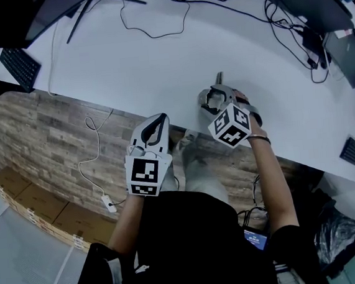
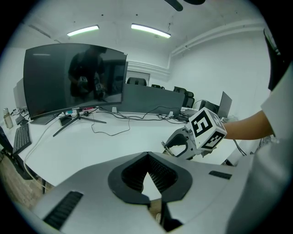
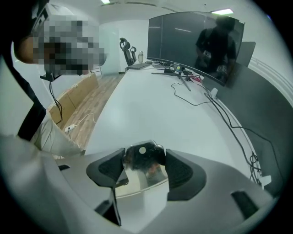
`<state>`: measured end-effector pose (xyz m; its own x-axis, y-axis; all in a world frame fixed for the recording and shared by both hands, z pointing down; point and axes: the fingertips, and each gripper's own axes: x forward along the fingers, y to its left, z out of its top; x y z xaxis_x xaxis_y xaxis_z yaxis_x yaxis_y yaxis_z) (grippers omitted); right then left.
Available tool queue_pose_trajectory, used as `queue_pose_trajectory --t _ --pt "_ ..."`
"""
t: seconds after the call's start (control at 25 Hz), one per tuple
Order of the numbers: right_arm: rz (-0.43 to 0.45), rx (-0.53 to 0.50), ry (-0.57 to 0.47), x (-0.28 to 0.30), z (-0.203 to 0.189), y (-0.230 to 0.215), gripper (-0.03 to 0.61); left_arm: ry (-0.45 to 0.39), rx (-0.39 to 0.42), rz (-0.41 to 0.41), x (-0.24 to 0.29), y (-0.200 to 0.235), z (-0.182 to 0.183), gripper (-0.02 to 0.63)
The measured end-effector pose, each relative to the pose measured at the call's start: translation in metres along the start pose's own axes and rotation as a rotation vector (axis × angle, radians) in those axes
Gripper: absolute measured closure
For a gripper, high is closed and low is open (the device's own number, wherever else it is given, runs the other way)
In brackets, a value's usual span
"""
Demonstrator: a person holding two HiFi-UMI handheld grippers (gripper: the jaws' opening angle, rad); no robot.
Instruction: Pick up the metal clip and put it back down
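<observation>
One metal clip (image 3: 142, 157), clamped between the right claw (image 3: 144, 168) jaws

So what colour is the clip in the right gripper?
Shiny silver, like a mirror. The metal clip shows best in the right gripper view.

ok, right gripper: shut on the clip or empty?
Shut: the right gripper pinches the metal clip between both pads, seen in its own view.

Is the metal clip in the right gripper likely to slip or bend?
The metal clip looks mirror-smooth, so it may slip within the right gripper. It appears thin yet rigid, so it is probably light and unlikely to bend.
</observation>
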<state>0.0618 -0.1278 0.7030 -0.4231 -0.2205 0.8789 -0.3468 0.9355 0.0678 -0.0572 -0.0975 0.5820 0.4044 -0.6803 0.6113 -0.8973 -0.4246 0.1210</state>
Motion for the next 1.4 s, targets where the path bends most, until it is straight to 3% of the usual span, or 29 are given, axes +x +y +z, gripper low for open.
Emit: queue_pose_trajectory --t 0.72,1.4 --pt "-0.117 0.133 -0.057 -0.044 0.015 -0.011 0.299 -0.060 0.054 -0.025 -0.010 0.000 0.035 0.601" --pt "-0.289 0.320 -0.177 -0.125 0.043 -0.007 0.299 -0.163 0.141 -0.098 -0.040 -0.019 0.084 0.602"
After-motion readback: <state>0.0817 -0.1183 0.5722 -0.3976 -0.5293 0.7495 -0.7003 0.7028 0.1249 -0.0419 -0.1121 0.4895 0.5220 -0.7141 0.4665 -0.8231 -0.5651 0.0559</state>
